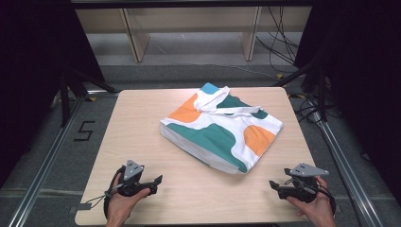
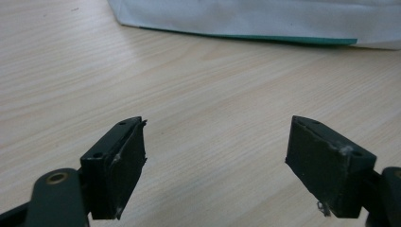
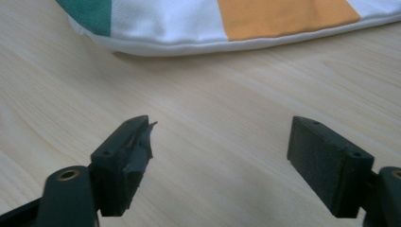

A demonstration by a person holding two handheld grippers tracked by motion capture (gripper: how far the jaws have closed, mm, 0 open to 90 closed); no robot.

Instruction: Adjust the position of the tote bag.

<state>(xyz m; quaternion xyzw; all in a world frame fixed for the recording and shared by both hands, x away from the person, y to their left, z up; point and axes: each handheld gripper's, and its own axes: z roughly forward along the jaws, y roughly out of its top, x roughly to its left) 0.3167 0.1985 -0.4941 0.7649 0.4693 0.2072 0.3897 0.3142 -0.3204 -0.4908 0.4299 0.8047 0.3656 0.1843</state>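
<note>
- Light wooden table (image 1: 142, 137), pale grain, rounded corners, on a metal frame over a grey floor.
- A cloth bag (image 1: 221, 126) lies flat slightly past the table's centre, toward 1 o'clock. White fabric with teal and orange patches, one blue patch at its far corner. Its white handles (image 1: 226, 105) are flopped across the upper part.
- Left claw (image 1: 153, 182) at about 7 o'clock on the table, held in the person's left hand (image 1: 124, 204), pointing toward 3 o'clock. Grey three-cornered plate on top; a cable loops off the back.
- Left claw's jaws stand wide apart with bare wood between them. In the left gripper view the bag's white edge with a thin teal line runs across the top at 12 o'clock, well apart from the pads (image 2: 124, 165).
- Right claw (image 1: 275, 185) at about 5 o'clock, in the person's right hand (image 1: 316, 208), pointing toward 9 o'clock.
- Right claw's jaws likewise spread, nothing held. In the right gripper view the bag's hem, showing teal, white and orange, lies ahead at 12 o'clock, not touching.
- Both claws sit near the table's near edge, well apart from each other, with the bag between and beyond them.
</note>
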